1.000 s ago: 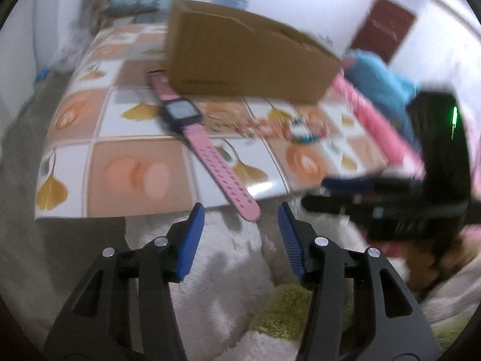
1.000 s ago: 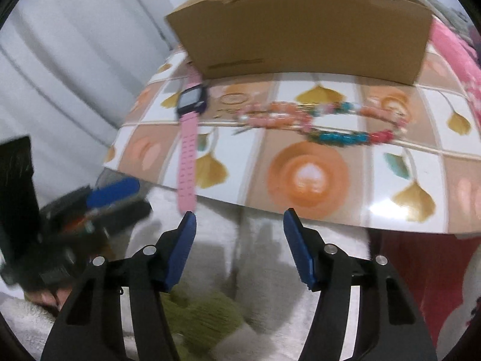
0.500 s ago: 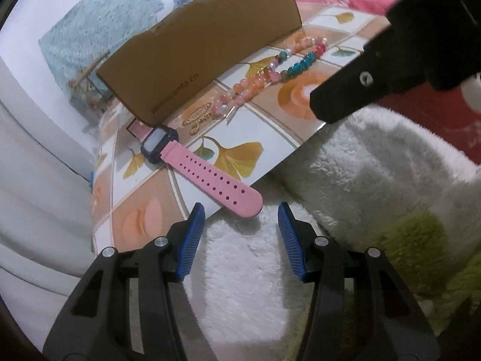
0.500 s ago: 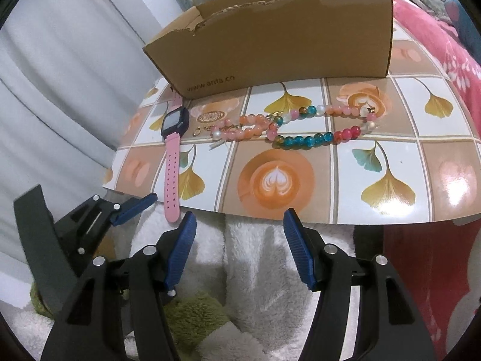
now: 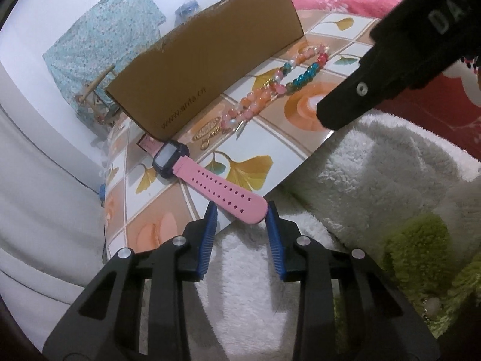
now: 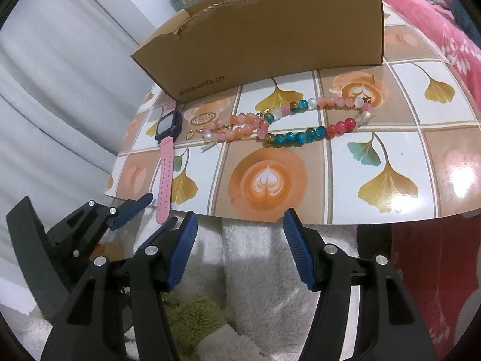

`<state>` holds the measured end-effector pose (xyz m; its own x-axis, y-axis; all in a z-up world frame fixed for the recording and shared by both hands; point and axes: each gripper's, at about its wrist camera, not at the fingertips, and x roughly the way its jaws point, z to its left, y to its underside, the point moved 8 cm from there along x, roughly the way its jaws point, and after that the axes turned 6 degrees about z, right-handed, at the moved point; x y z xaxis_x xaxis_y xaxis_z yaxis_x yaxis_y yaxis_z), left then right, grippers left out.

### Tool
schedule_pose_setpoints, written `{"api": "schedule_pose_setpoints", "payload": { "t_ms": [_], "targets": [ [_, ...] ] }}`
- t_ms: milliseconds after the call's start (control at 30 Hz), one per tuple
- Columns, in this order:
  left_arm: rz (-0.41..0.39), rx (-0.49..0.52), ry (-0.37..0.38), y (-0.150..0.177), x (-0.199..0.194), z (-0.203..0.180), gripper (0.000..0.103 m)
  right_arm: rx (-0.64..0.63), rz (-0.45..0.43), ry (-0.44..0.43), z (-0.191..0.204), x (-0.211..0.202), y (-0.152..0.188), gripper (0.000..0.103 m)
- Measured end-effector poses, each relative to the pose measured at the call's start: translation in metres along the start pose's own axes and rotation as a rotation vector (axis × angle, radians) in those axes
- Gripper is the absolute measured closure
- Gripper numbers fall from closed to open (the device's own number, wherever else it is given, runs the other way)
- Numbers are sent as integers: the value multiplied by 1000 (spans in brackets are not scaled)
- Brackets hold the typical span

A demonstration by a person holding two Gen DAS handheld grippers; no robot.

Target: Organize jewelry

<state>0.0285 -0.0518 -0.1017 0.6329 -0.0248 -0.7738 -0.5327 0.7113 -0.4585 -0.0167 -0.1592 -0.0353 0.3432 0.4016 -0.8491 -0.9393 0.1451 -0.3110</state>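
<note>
A pink watch (image 5: 222, 189) (image 6: 166, 162) with a dark face lies on the tiled tabletop (image 6: 390, 150), its strap end hanging over the near edge. My left gripper (image 5: 240, 210) (image 6: 161, 208) has its jaws closing around that strap end. The blue pads sit right at the strap's edges, and no firm pinch shows. A bead necklace (image 5: 270, 96) (image 6: 300, 120) in orange, pink and teal lies further right, beside a small gold pendant (image 6: 204, 118). My right gripper (image 6: 239, 219) hangs open and empty just before the table edge.
An open cardboard box (image 5: 210, 69) (image 6: 270, 39) stands at the back of the table behind the jewelry. White and green fluffy fabric (image 6: 255, 270) lies below the table edge. Pink bedding (image 6: 436, 30) is at the right. The right gripper's black body (image 5: 390, 60) crosses the left wrist view.
The left gripper swung and rolled toward the watch, came up to the strap end, and its jaws narrowed around it. The right gripper has barely moved.
</note>
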Motion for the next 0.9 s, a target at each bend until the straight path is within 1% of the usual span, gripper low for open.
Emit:
{"api": "schedule_pose_setpoints", "payload": {
  "t_ms": [133, 300, 467, 533, 633, 733, 900],
  "targets": [
    [-13, 7, 10, -3, -1, -1, 72, 5, 6, -6, 1, 1, 1, 44],
    [-22, 17, 31, -2, -2, -3, 85, 9, 8, -3, 2, 1, 2, 44],
    [-34, -2, 56, -3, -5, -1, 93, 17, 8, 0, 1, 1, 2, 44],
    [-44, -18, 54, -4, -8, 3, 96, 20, 9, 0, 1, 1, 2, 44],
    [-63, -72, 62, -6, -14, 14, 99, 19, 15, 0, 4, 3, 2, 44],
    [-77, -156, 97, -7, -20, 28, 100, 10, 10, -1, 9, 3, 0, 44],
    [-99, -379, 205, -8, -27, 65, 101, 17, -13, -16, 12, 2, -2, 44]
  ]
}}
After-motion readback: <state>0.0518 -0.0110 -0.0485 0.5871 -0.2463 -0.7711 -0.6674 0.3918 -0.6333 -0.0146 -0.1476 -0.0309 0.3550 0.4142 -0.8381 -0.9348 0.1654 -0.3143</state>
